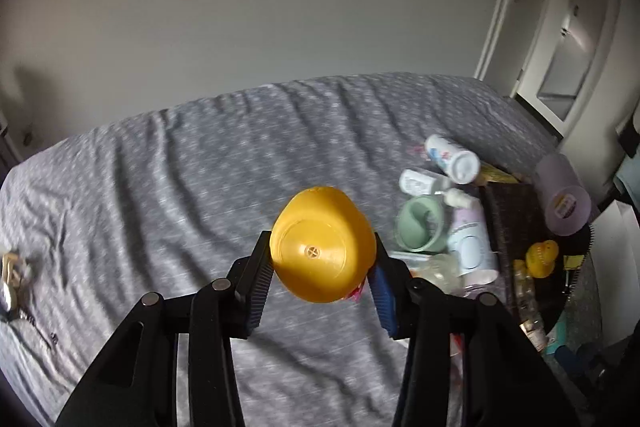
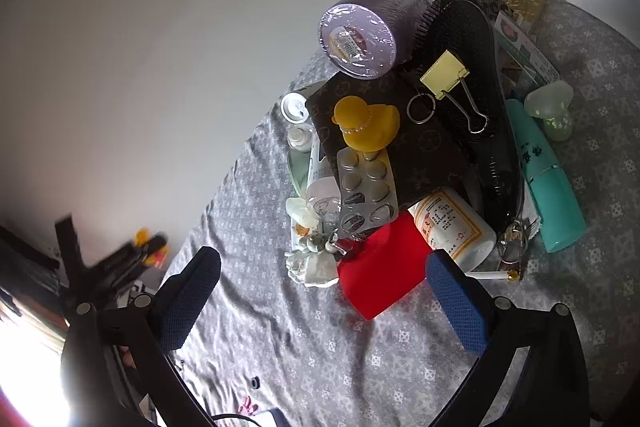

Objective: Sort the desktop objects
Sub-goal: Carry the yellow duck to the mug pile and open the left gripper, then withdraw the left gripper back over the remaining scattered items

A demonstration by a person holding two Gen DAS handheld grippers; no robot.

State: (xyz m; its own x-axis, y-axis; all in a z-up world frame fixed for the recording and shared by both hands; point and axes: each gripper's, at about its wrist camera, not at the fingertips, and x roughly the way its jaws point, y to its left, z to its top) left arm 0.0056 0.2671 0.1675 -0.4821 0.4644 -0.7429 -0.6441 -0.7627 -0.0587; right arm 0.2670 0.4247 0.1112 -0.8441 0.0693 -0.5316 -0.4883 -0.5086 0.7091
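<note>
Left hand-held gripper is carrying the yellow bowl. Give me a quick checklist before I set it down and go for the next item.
1. Yellow bowl clamped between left hand-held gripper pads: ok.
2. Bare grey cloth under the bowl for a drop spot: ok.
3. Right hand-held gripper open and holding nothing: ok.
4. Red cup in front of the right gripper, top unobstructed: ok.
5. Pile stable: not ok, rubber duck and blister pack rest loosely on the dark pouch.
6. Bowl contents: cannot tell.

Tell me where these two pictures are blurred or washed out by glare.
Left wrist view: motion blur smears the grey patterned cloth and the clutter at right, while the yellow toy in the jaws stays fairly sharp. Right wrist view: the pile is crisp, but window glare blows out the lower left, and the other gripper is smeared.
</note>
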